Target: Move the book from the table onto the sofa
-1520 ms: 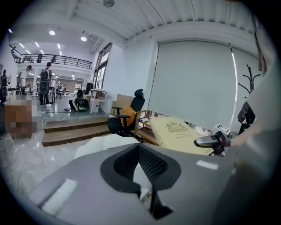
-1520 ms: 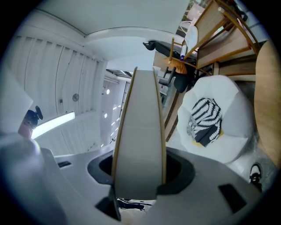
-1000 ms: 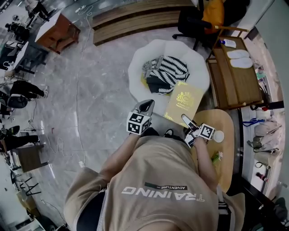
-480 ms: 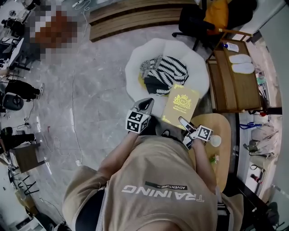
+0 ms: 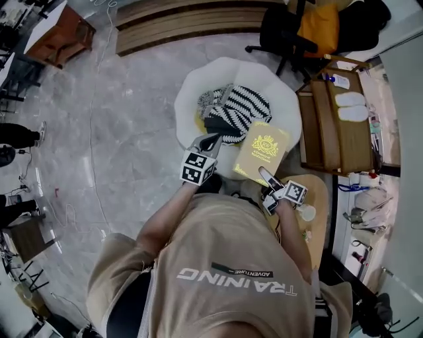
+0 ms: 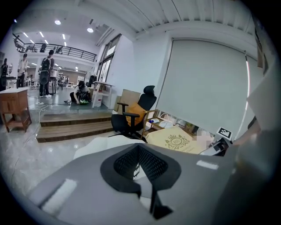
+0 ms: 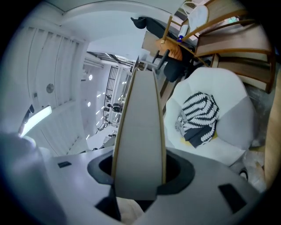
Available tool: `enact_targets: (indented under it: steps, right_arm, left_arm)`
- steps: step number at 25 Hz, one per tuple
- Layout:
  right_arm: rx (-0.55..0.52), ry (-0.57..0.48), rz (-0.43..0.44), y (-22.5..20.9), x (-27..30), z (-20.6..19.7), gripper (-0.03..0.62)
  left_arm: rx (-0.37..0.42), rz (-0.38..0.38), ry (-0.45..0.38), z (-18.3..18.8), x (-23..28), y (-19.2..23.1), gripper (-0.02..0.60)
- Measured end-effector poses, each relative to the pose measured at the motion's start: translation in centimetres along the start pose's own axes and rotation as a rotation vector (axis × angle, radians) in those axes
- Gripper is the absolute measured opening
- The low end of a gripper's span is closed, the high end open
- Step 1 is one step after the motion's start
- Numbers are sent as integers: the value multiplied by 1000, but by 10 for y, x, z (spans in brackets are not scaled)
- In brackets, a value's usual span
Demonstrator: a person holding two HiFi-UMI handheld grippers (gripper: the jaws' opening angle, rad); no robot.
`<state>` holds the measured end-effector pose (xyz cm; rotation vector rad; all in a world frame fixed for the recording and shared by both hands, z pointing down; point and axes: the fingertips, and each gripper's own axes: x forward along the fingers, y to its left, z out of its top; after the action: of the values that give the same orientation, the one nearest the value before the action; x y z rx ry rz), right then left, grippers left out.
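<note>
The book [image 5: 263, 150] is yellow with a gold crest on its cover. It hangs tilted over the front right rim of the white round sofa [image 5: 188, 99]. My right gripper [image 5: 266, 176] is shut on the book's near edge, and in the right gripper view that pale edge [image 7: 138, 132] stands upright between the jaws. My left gripper [image 5: 210, 140] is shut and holds nothing, its tip over the sofa's front edge, left of the book. A black-and-white striped cushion [image 5: 243, 105] lies on the sofa seat. The left gripper view shows the book [image 6: 173, 139] to the right.
A round wooden table [image 5: 320, 221] with a white cup [image 5: 306, 212] stands at my right. Beyond it is a wooden rack [image 5: 330, 125]. A black office chair [image 5: 287, 30] and wooden steps [image 5: 185, 20] lie behind the sofa. Grey floor spreads to the left.
Both grippers have moved forward toward the sofa. The book went with the right gripper, from beside the table to over the sofa's rim.
</note>
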<state>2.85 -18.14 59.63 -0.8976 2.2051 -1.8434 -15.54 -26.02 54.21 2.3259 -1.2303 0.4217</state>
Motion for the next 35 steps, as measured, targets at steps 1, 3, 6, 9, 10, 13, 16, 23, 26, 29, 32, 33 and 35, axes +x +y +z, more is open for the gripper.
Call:
enact_targets:
  steps: [1,3,6,9,10,13,16,23,26,29,32,33,35]
  right_arm:
    - [-24,1,7,6,10,4,219]
    - [-7,-4,4,11,28,7,219]
    - [7,5,-46,4,46,9,219]
    - [1,19,-110,0,57,15,219]
    - [-4,25,-82,4,63,17,219]
    - [14,51,-44,6,74,24,219]
    - [64,89,-52,-8,83,29,219]
    - [97,231,-82,-61,116,49,219]
    - [89,273,-52,-94,139,54,219]
    - [125,269,-71,-133,165,56,219]
    - [154,277,-58,-169,186,51,219]
    - [151,289,-54,-182,194,48,219]
    - [149,316,-56,-211,215,41,219]
  left_arm:
    - [-3,-1,-3,4,1,9,-2]
    - [-6,-9,-3,9,5,25,-2]
    - [-2,-31,11,9,14,41,-2]
    - [7,-48,26,9,24,50,-2]
    - [7,-50,31,8,26,51,-2]
    - [4,-43,53,4,34,53,-2]
    - [-9,-15,86,-4,42,57,-2]
    - [-33,64,174,-24,73,81,-2]
    - [-87,80,180,-35,95,89,-2]
    - [-111,84,191,-52,127,98,-2]
    - [-155,111,208,-83,157,109,-2]
    - [-175,124,203,-91,167,116,-2]
    - [-232,161,182,-107,184,135,-2]
